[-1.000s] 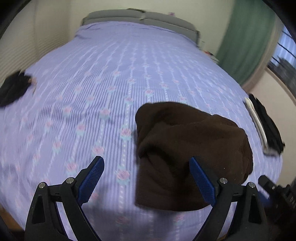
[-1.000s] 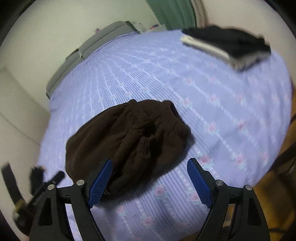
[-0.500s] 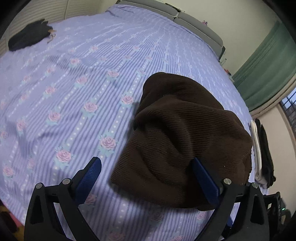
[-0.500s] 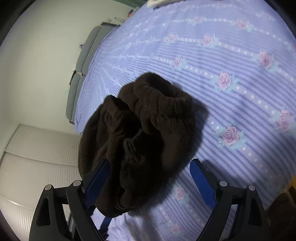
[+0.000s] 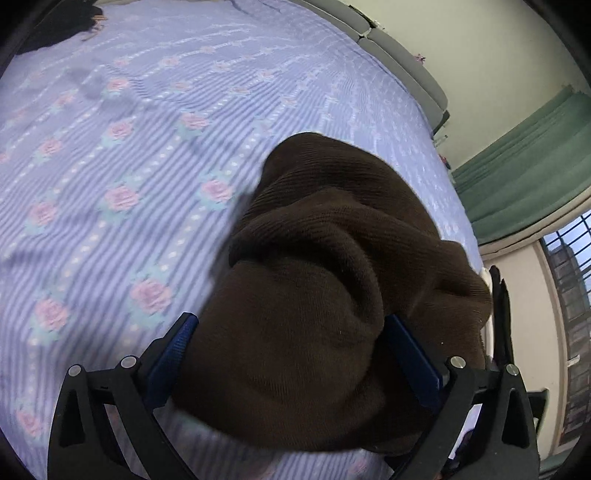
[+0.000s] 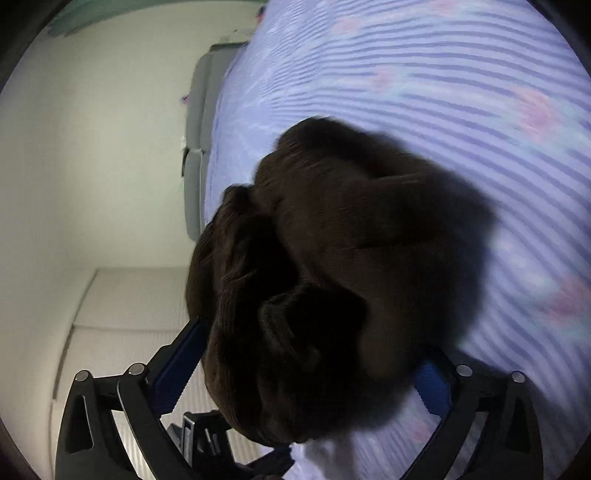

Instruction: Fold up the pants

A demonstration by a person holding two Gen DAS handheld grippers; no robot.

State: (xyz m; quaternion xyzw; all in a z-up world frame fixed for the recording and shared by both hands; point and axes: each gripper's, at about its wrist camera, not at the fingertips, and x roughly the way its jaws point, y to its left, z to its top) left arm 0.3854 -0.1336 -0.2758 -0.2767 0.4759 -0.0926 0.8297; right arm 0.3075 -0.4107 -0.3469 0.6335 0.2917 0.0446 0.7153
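Note:
Dark brown corduroy pants (image 5: 332, 280) lie crumpled in a heap on the purple striped bedspread (image 5: 129, 166) with pink roses. My left gripper (image 5: 291, 354) is open, its blue pads wide apart on either side of the near end of the heap. In the right wrist view the same pants (image 6: 332, 266) fill the middle. My right gripper (image 6: 306, 365) is open, its jaws straddling the bunched fabric from the other side. The view is tilted and blurred. Whether either gripper's pads touch the cloth is hidden by the folds.
A grey headboard (image 5: 399, 51) runs along the far edge of the bed. Green curtains (image 5: 524, 162) and a window (image 5: 569, 302) are at the right. A dark garment (image 5: 55, 26) lies at the far left corner. A black-and-white folded item (image 5: 496, 295) sits behind the pants.
Both grippers have moved down and forward onto the pants, which now fill the space between the open jaws. The right gripper has rolled sideways.

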